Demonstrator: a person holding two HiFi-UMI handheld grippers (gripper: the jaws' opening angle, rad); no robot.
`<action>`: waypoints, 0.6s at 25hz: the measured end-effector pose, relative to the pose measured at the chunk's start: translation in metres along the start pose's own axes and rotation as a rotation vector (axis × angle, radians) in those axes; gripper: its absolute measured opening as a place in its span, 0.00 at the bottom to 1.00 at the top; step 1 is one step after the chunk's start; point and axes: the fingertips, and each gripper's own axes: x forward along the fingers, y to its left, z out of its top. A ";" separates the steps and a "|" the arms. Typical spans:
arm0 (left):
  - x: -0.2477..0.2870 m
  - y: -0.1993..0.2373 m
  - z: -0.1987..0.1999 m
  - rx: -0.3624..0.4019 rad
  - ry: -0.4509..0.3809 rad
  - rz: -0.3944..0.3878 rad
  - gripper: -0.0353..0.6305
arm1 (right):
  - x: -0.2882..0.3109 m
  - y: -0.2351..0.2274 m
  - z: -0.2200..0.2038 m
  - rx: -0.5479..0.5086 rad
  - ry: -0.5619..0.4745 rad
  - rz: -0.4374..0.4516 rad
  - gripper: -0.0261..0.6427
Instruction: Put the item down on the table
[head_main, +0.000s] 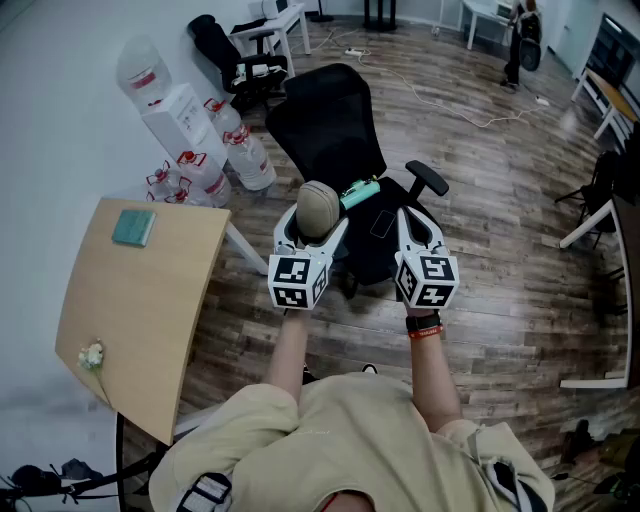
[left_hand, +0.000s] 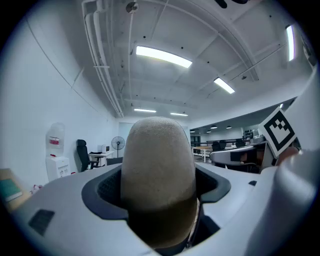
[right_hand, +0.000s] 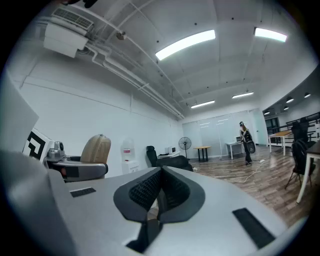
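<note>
A beige, rounded, egg-shaped item (head_main: 318, 207) stands upright between the jaws of my left gripper (head_main: 316, 222), which is shut on it and held out level above the floor. In the left gripper view the item (left_hand: 159, 165) fills the middle, and the dark pads (left_hand: 107, 190) press on its sides. My right gripper (head_main: 410, 222) is beside it, jaws together with nothing in them; its pads (right_hand: 150, 192) meet in the right gripper view. That view also shows the item (right_hand: 96, 148) off to the left. The wooden table (head_main: 140, 300) lies to my left, apart from both grippers.
A black office chair (head_main: 330, 130) stands just ahead of the grippers with a teal object (head_main: 360, 190) on its seat. On the table lie a green pad (head_main: 133, 227) and a small white thing (head_main: 92, 355). Water bottles (head_main: 190, 130) stand by the wall. A person (right_hand: 246, 142) is far off.
</note>
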 end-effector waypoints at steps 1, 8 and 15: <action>-0.004 0.001 -0.002 -0.003 0.001 0.012 0.62 | 0.000 0.004 -0.003 0.003 0.004 0.013 0.06; -0.043 0.033 -0.018 -0.031 0.015 0.148 0.62 | 0.020 0.051 -0.019 0.020 0.032 0.150 0.06; -0.097 0.069 -0.040 -0.055 0.022 0.320 0.62 | 0.037 0.122 -0.039 -0.028 0.061 0.331 0.06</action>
